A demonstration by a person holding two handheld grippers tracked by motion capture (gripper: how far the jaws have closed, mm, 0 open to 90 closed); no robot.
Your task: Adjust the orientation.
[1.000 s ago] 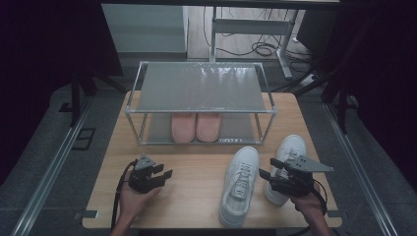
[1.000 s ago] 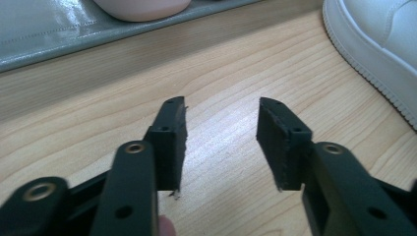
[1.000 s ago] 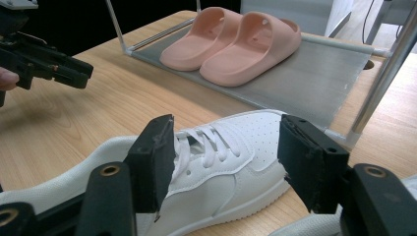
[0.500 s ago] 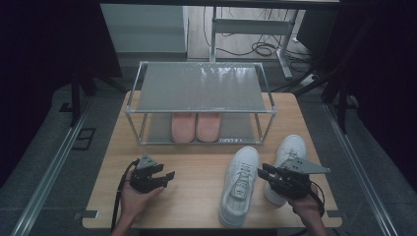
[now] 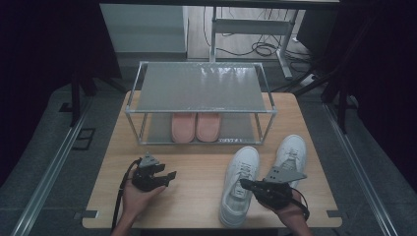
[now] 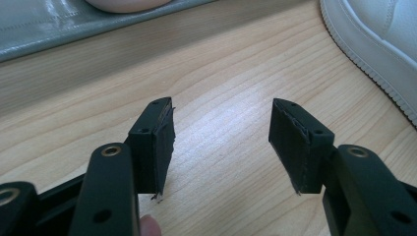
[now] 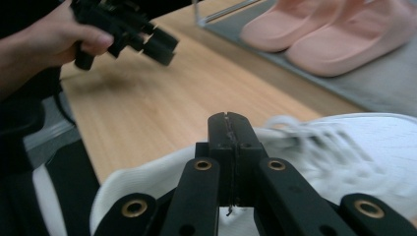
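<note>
From my remote station, I find no legible text, brand, number or sign anywhere on this table. The white sneakers [image 5: 241, 184], the pink slippers [image 5: 195, 126] and the rack [image 5: 201, 88] carry no lettering I can read.

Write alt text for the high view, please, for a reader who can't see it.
A person's right gripper, jaws shut, reaches over one of two white sneakers on a wooden table. The left gripper rests open nearby; pink slippers sit on a metal rack's lower shelf.
</note>
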